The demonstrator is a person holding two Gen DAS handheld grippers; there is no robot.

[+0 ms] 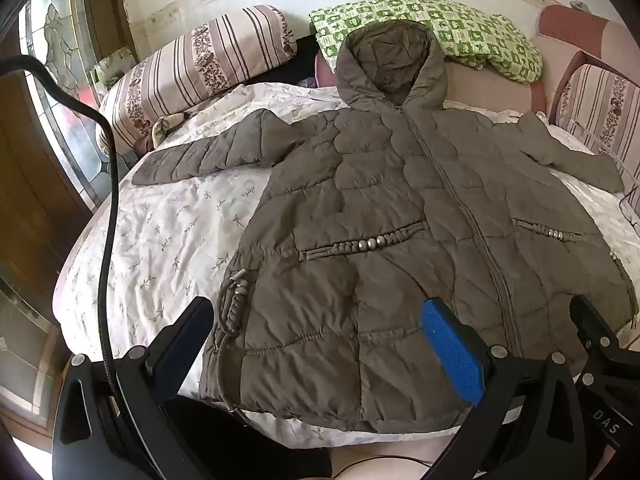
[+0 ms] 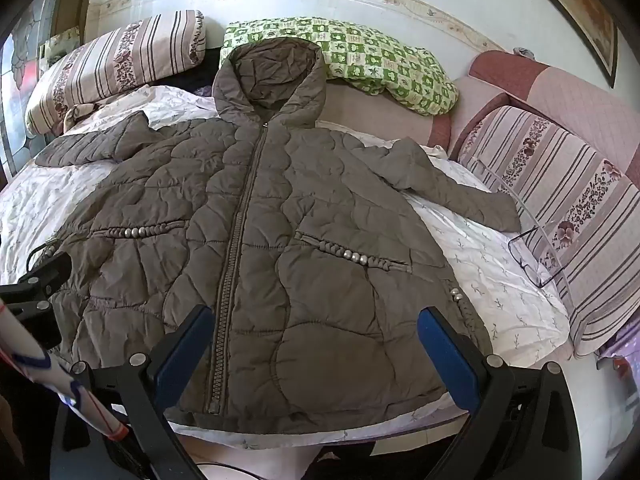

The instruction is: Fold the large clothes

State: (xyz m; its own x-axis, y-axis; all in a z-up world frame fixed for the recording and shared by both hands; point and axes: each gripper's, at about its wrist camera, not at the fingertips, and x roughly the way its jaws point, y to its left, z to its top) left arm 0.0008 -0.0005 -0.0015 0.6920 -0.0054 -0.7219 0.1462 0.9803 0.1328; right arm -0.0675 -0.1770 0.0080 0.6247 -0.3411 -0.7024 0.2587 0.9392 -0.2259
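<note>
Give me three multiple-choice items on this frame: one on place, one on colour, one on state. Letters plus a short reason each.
1. Where does the jacket lie?
A. spread on the white sheet
B. on the floor
C. on a hanger

2. What colour is the checked pillow behind the hood?
A. blue
B. green
C. black

3. How is the jacket's zipper?
A. fully undone
B. torn out
C. closed up to the hood

Answers:
1 A: it lies flat on the sheet, sleeves out to each side.
2 B: green and white squares.
3 C: the front panels meet along the whole zipper.
</note>
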